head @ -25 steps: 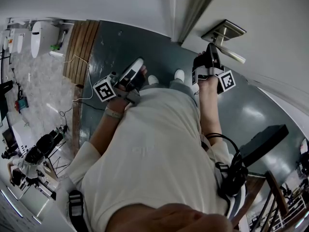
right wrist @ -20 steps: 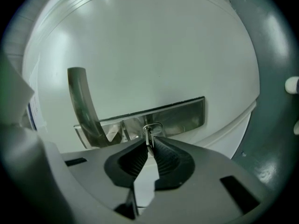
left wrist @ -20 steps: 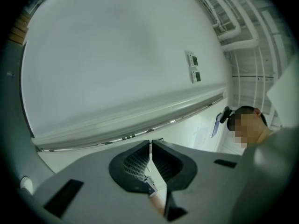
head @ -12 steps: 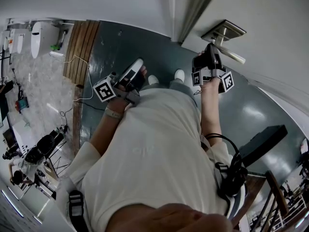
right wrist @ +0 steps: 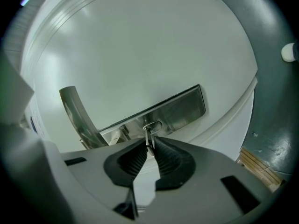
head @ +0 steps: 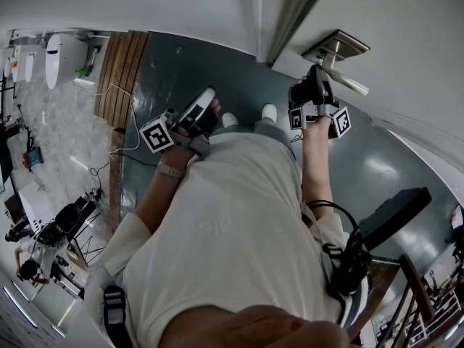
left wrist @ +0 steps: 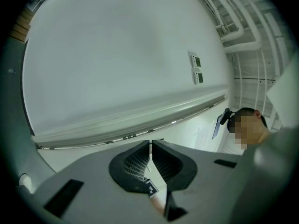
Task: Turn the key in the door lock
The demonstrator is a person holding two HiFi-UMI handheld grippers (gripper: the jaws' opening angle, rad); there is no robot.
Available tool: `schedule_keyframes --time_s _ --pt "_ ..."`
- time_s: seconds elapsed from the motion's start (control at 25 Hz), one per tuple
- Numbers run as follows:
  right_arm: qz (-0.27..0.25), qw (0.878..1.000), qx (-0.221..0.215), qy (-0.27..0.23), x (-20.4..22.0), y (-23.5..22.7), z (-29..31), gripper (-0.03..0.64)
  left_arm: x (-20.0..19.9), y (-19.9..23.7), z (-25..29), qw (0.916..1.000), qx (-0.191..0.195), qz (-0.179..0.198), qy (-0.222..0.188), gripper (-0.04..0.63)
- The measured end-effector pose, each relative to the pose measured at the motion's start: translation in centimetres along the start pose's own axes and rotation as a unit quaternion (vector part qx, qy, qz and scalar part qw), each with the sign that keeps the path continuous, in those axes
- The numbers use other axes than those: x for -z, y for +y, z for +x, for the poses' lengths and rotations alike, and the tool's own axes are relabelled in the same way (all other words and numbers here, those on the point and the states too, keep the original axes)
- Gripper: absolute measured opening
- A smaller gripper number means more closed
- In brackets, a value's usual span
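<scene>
The white door (head: 406, 20) carries a brushed metal lock plate (head: 336, 47) (right wrist: 161, 110) with a lever handle (head: 351, 83) (right wrist: 74, 113). A small metal key (right wrist: 149, 135) sticks out of the lock cylinder (right wrist: 152, 124) in that plate. My right gripper (head: 320, 71) (right wrist: 149, 143) points level at the plate, shut on the key's head. My left gripper (head: 209, 98) (left wrist: 150, 148) hangs lower at the left, away from the door. It is shut with nothing in it and faces a white wall (left wrist: 117, 55).
The door frame (head: 286, 13) stands between the two grippers. Below lie a dark green floor (head: 181, 71), my shoes (head: 270, 112), wooden boards (head: 119, 67) and a cable (head: 130, 122). A black box (head: 395, 216) sits at the lower right. A person (left wrist: 250, 125) stands by the far wall.
My right gripper has rolled about its own axis at the lock; a second face of its marker cube now shows. The left gripper has stayed still.
</scene>
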State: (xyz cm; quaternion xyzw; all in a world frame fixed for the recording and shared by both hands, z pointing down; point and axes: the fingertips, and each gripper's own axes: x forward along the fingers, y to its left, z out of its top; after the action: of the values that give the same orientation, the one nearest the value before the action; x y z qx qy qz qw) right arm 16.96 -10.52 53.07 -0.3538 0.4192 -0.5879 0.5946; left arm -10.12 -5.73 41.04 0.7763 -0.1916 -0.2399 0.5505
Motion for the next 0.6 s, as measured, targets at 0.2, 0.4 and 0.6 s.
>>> schedule_keyframes --time_s 0.2,0.4,0.6 --pt "0.021 1.000 -0.008 0.003 0.1 -0.3 0.1 0.054 0.1 0.3 -0.2 1.0000 0.002 -0.002 0.001 0.009" --pt "0.022 1.000 0.005 0.015 0.6 -1.0 0.1 0.087 0.1 0.5 0.2 1.0000 0.009 -0.002 0.002 0.009" --pt "-0.008 0.998 0.026 0.060 1.9 -1.4 -1.3 0.098 0.1 1.0 0.6 0.9998 0.016 -0.012 0.002 0.009"
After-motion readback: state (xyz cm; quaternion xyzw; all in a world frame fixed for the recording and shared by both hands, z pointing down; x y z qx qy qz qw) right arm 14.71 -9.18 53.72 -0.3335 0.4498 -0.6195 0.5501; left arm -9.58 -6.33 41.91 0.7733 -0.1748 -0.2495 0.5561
